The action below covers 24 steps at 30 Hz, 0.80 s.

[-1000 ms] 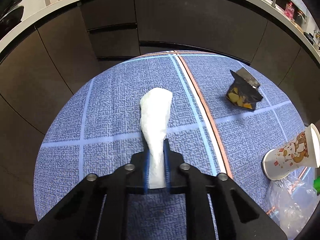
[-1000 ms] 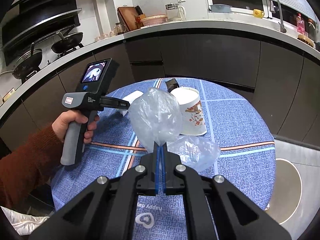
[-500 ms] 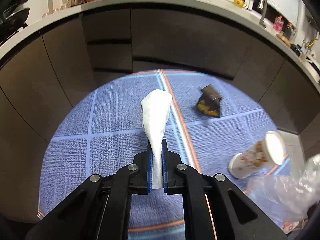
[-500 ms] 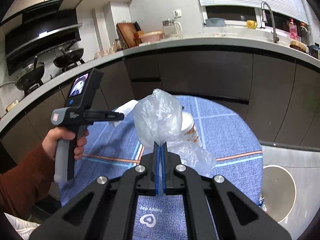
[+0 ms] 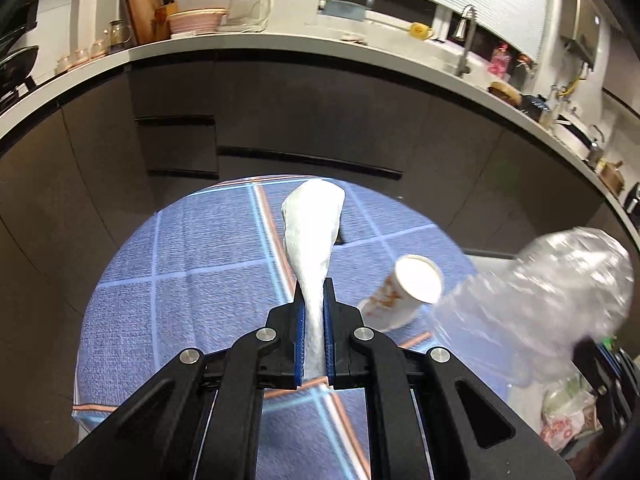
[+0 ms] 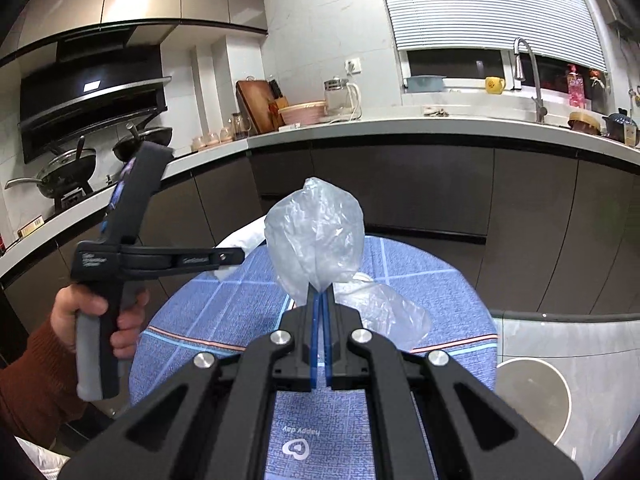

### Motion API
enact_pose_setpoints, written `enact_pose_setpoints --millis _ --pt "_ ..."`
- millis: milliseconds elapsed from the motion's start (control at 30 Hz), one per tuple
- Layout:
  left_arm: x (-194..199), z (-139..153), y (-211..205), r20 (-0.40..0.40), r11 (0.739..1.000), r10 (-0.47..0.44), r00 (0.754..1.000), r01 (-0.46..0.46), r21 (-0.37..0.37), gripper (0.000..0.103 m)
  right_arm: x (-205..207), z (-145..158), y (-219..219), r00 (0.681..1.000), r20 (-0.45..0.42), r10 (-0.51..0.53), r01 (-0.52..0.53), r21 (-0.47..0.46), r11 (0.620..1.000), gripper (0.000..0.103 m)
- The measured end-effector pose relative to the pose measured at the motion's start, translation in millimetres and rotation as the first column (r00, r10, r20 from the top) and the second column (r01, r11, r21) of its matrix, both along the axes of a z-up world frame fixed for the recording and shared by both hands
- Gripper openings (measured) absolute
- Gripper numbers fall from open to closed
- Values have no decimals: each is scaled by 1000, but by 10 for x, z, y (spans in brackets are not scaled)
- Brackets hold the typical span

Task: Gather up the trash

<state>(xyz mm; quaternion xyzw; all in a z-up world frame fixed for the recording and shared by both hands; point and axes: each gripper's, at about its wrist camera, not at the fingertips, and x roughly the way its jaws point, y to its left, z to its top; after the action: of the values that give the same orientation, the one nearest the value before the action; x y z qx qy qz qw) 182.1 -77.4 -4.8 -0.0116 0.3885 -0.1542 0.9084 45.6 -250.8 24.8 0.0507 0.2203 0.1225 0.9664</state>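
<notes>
Cabinets [image 5: 304, 120] curve close behind the round blue-clothed table [image 5: 192, 280], its rim clear on the near left. Left gripper [image 5: 314, 292] is clamped on a white tissue [image 5: 312, 228] above the cloth; the right gripper [image 6: 319, 300] pinches a clear plastic bag [image 6: 316, 232]. 1 paper cup [image 5: 400, 292] lies tipped. The tissue hides what lies behind it; the bag blurs at the frame edge.

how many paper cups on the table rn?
1: a paper cup lying on its side on the blue tablecloth, right of the left gripper. Others may be hidden behind the held tissue or bag.
</notes>
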Motion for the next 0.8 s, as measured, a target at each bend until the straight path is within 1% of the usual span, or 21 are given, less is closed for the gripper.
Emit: enact_pose_setpoints --millis 167,300,600,800 --pt "-213 115 -119 5 997 -59 998 60 -41 7 -107 65 -161 999 23 -42 42 12 999 4" --pt "-365 177 -225 4 990 -118 993 117 -75 7 -190 79 -290 996 30 -80 80 23 997 4" --pt "-589 255 -600 8 974 -210 978 210 -88 7 -327 33 -608 986 24 -162 161 52 986 5" --pt "-656 231 -934 -6 956 -279 960 278 -91 7 -414 -45 -871 975 14 -220 218 79 973 5"
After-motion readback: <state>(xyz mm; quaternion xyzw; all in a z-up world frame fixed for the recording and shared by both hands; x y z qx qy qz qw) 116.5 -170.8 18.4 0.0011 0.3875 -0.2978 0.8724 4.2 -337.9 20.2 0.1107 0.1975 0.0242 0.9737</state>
